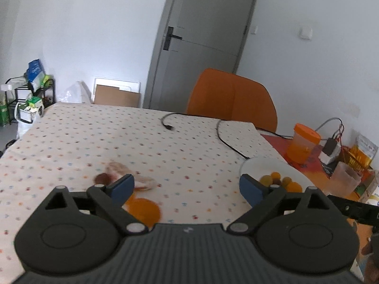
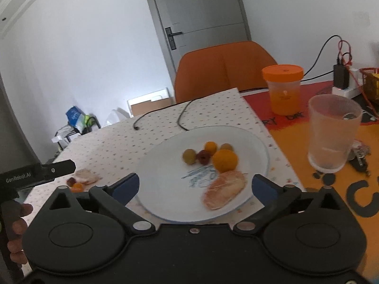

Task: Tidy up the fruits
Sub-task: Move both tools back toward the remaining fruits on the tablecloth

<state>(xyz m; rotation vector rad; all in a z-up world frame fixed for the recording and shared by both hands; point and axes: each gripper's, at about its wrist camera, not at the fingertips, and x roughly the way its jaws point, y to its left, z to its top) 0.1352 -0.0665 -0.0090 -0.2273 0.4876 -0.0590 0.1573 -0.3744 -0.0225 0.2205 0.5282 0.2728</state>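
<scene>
A white plate (image 2: 165, 165) holds an orange (image 2: 225, 161), several small fruits (image 2: 202, 156) and a pale peeled piece (image 2: 223, 189). My right gripper (image 2: 195, 187) is open and empty, just above the plate's near edge. My left gripper (image 1: 187, 188) is open and empty above the dotted tablecloth. Under its left finger lie an orange (image 1: 143, 209), a dark red fruit (image 1: 103, 178) and a pale peeled piece (image 1: 123, 168). The plate shows at the right in the left wrist view (image 1: 260, 163). The loose fruits show at the left in the right wrist view (image 2: 78, 182).
A black cable (image 1: 227, 142) lies across the far table. An orange-lidded jar (image 2: 283, 90), a frosted plastic cup (image 2: 331, 132) and keys (image 2: 358, 157) stand right of the plate. An orange chair (image 1: 232, 99) is behind the table.
</scene>
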